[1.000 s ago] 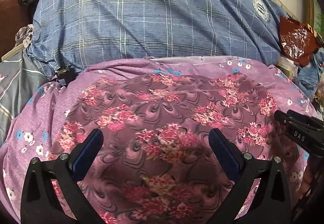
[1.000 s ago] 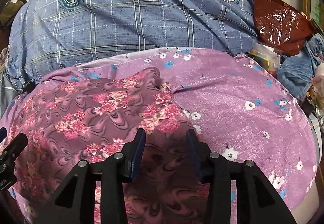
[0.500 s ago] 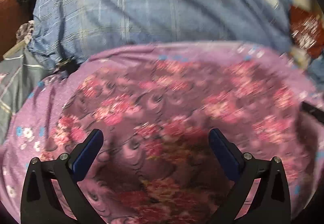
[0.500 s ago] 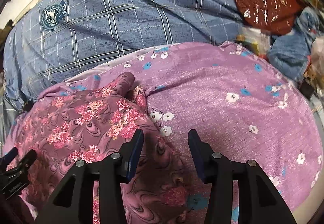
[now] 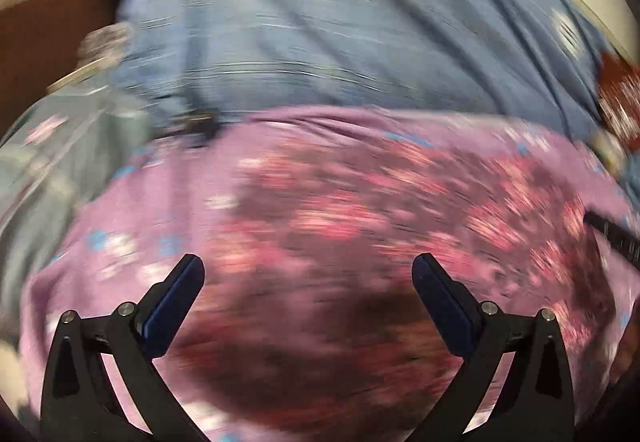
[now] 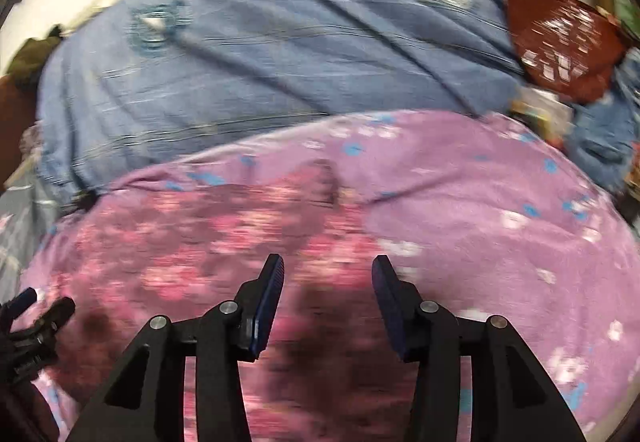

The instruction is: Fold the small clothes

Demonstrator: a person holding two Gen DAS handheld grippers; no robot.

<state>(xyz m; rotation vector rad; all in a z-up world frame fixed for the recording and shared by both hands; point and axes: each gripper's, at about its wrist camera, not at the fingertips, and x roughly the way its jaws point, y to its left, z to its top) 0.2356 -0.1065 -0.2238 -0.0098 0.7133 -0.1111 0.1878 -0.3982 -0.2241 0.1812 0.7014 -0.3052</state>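
- Both views are smeared by motion blur, the left wrist view worst; fine print, seams and edges are hard to make out.
- The floral garment (image 5: 360,226), dark mauve with pink flowers, lies on the lilac flowered sheet (image 5: 120,210) below both grippers; its fold lines and hem cannot be read; in the right wrist view its near part is cut off by the frame's lower edge and partly hidden behind the gripper's arms.
- The left gripper (image 5: 308,274) stands wide apart above the garment; nothing sits between its pads; whether the tips touch the cloth I cannot tell.
- The right gripper (image 6: 328,274) stands partly parted, narrower than the left, over the garment's right edge (image 6: 240,226); the gap between the pads looks empty, with cloth only beneath.
- The blue checked bedding (image 6: 260,54) bulges behind the sheet; its round badges are blurred past reading.
- A dark red shiny bag (image 6: 568,46) at the far right is clipped by the lens rim; the clutter beside it is unclear.
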